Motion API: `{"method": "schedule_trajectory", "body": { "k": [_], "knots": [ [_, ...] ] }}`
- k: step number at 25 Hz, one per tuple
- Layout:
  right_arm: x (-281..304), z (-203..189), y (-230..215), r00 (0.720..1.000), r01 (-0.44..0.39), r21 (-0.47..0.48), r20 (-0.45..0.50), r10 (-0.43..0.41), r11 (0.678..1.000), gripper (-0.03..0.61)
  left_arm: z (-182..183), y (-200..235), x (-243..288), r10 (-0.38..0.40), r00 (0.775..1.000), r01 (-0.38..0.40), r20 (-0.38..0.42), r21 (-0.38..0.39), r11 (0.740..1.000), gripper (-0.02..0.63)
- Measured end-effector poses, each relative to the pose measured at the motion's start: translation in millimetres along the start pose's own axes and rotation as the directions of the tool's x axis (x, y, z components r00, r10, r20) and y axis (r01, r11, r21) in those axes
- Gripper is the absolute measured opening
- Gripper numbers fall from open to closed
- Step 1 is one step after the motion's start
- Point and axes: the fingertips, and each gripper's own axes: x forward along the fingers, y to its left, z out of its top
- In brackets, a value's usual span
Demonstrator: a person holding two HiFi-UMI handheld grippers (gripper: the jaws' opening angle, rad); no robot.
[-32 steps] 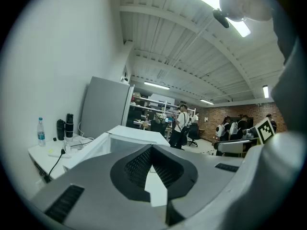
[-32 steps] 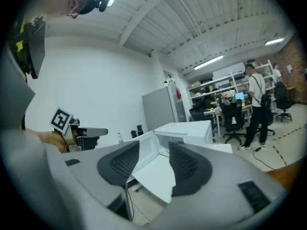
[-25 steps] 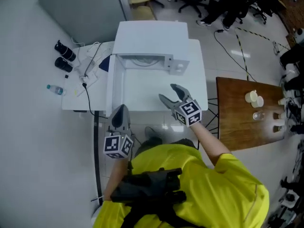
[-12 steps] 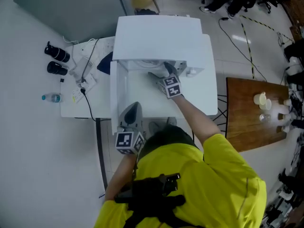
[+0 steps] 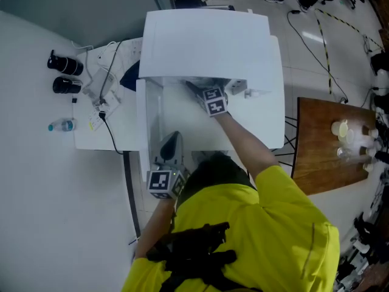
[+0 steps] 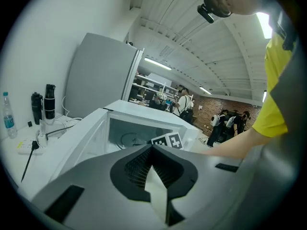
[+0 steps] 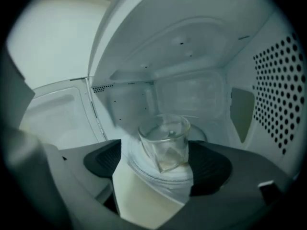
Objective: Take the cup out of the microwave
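Observation:
A clear glass cup (image 7: 164, 142) stands upright on the glass turntable (image 7: 144, 169) inside the white microwave (image 5: 206, 35). My right gripper (image 7: 160, 159) is reached into the cavity and its jaws are opening. The cup sits between them, and neither pad touches it. From the head view only the right gripper's marker cube (image 5: 213, 100) shows at the oven mouth; the cup is hidden there. The left gripper (image 5: 172, 140) hangs in front of the oven beside the open door (image 5: 148, 117), shut and empty. It points at the microwave (image 6: 120, 123).
Left of the microwave, a white side table carries two black cylinders (image 5: 64, 72), a small water bottle (image 5: 61, 126) and cables (image 5: 100, 96). A wooden table (image 5: 328, 163) with small cups stands at the right. The perforated oven wall (image 7: 280, 90) is close on the right gripper's right.
The right gripper went from in front of the oven into the cavity, and its jaws spread wider. The left gripper came forward toward the open door.

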Motion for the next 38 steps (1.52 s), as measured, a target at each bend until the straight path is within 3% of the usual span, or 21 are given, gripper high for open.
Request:
{"method": "schedule_trajectory", "body": {
  "k": [10, 12, 14, 23, 28, 33, 38],
  "knots": [
    [39, 6, 7, 0.998, -0.054, -0.135, 0.003, 0.055, 0.989, 0.446, 6, 10, 22, 0.003, 1.0, -0.002, -0.017, 0.019, 1.0, -0.008],
    [42, 8, 2, 1.0, -0.027, -0.161, 0.007, 0.029, 0.987, 0.437, 9, 11, 25, 0.006, 1.0, -0.006, -0.015, 0.025, 1.0, -0.008],
    [41, 9, -3, 1.0, -0.006, -0.188, 0.001, 0.006, 0.982, 0.364, 10, 14, 26, 0.01, 1.0, -0.009, -0.012, 0.031, 0.999, -0.008],
    [4, 12, 24, 0.996, -0.072, -0.153, 0.032, 0.078, 0.986, 0.36, 8, 15, 21, 0.022, 1.0, -0.022, -0.02, 0.006, 1.0, -0.008],
    [-67, -31, 48, 0.994, -0.103, -0.092, 0.028, 0.106, 0.99, 0.36, 6, 10, 23, 0.015, 1.0, -0.015, -0.023, 0.024, 1.0, -0.008],
    [-151, -116, -4, 0.997, 0.028, 0.008, -0.067, -0.027, 1.0, 0.36, -5, -15, 40, -0.043, 0.998, 0.045, -0.052, 0.037, 0.998, -0.008],
    [-218, -173, -121, 0.962, 0.257, 0.07, -0.113, -0.248, 0.964, 0.36, -25, -47, 67, -0.114, 0.989, 0.116, -0.097, 0.022, 0.993, -0.008]
  ]
}}
